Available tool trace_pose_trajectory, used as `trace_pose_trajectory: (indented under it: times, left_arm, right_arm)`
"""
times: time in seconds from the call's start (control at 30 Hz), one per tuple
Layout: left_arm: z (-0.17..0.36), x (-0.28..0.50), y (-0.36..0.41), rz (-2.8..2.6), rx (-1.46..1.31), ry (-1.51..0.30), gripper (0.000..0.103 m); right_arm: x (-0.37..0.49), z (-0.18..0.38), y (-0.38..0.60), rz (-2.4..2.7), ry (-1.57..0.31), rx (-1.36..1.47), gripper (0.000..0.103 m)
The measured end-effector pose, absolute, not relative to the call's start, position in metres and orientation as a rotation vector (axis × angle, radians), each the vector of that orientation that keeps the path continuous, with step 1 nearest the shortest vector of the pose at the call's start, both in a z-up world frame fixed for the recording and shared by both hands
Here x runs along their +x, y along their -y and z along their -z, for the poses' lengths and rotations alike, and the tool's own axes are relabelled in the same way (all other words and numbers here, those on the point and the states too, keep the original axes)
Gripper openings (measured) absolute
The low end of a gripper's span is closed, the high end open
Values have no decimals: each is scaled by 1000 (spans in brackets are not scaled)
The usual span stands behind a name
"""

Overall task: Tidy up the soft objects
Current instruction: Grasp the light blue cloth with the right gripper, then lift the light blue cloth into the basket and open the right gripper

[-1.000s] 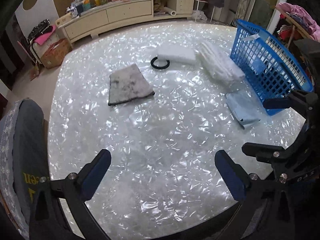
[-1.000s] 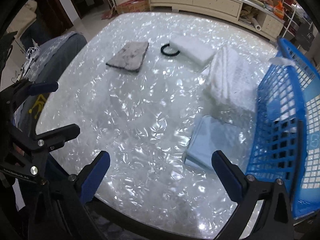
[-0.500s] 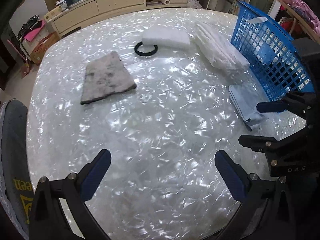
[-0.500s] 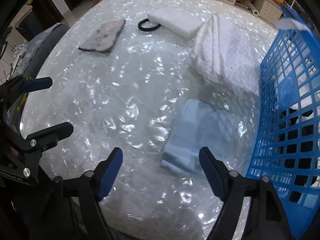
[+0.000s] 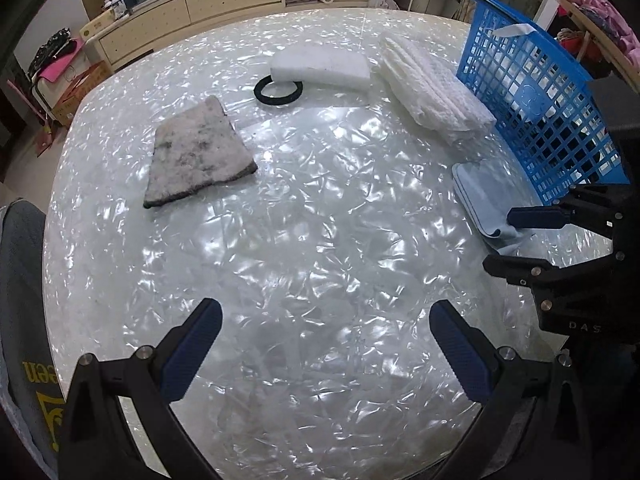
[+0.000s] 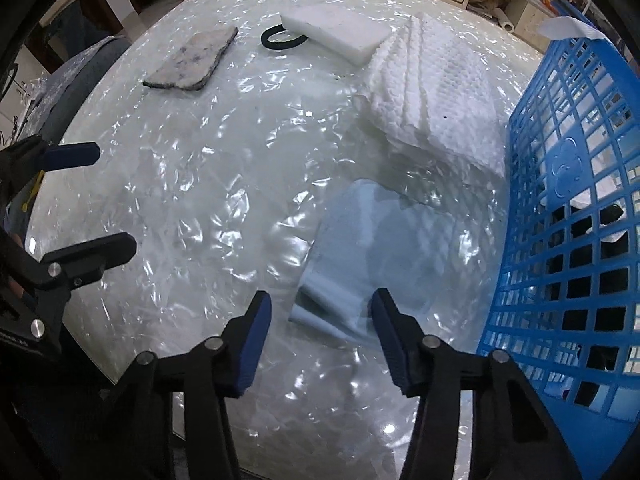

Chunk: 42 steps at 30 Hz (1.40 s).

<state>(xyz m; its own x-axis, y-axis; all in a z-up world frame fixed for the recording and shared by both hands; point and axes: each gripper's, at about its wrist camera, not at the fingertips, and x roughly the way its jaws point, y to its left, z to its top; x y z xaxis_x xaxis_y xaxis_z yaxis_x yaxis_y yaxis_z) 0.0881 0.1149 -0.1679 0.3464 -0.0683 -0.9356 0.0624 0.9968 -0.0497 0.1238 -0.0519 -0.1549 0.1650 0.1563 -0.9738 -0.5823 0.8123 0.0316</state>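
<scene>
the right claw (image 6: 322,320) hung low over the near edge of a folded blue cloth (image 6: 384,248), its jaws partly open with the cloth's near corner between the blue pads (image 6: 256,336), gripping nothing. from the left wrist view the same claw (image 5: 516,240) showed at the right, one finger over the cloth (image 5: 484,200) and one just short of it. whether the pads touched the fabric could not be told.

the left claw (image 5: 326,352) sat wide open above bare desk (image 5: 320,220), holding nothing, well apart from every soft item.

the blue cloth lay flat on the desk (image 6: 200,160) just beside the blue basket (image 6: 568,240), with a folded white towel (image 6: 432,92) just beyond it, also against the basket wall. in the left wrist view the towel (image 5: 432,84) ran along the basket (image 5: 540,92). through the mesh, something white and something dark showed inside the basket, too unclear to name.

farther off lay a white foam block (image 6: 336,30), with a black ring (image 6: 282,38) touching its near left edge, partly tucked under it. left of those, a grey pad (image 6: 192,60) lay flat and on its own. the left wrist view showed the same row: block (image 5: 320,70), ring (image 5: 278,92), and the pad (image 5: 196,152) nearer the left claw.

a long cabinet (image 5: 224,0) stood behind the desk.
</scene>
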Motion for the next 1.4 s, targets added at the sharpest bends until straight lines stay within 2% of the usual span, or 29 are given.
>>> trace_pose_trajectory:
  times: [0.2,0.33,0.4,0.5,0.8,1.13,1.4]
  left_arm:
    - [166,88,-115,87,-13,-1208,103]
    - [164,86,-116,89,-20,-1202,103]
    - [162,85,-116,92,-25,-1197,103]
    - [158,84,-117,101,-35,-1181,103]
    - [132,78,-119,151,-51,-1111,103]
    - [84,69,-100,193,-17,-1056,103]
    - [66,74,-97,186,-24,-1061,103]
  right_arm:
    - [112,159,49,-529,-1287,-431,34]
    - [107,158,51,-526,-1282,-440,19]
    - [107,155,53,-525,-1283,-443,16]
    - [108,155,54,-511,-1291,-435,6]
    - [107,132,59,-531,-1293,-346,5]
    - [93,73,69,-607,-1213,-273,5]
    - [88,30,86,-629,-1141,-228,5]
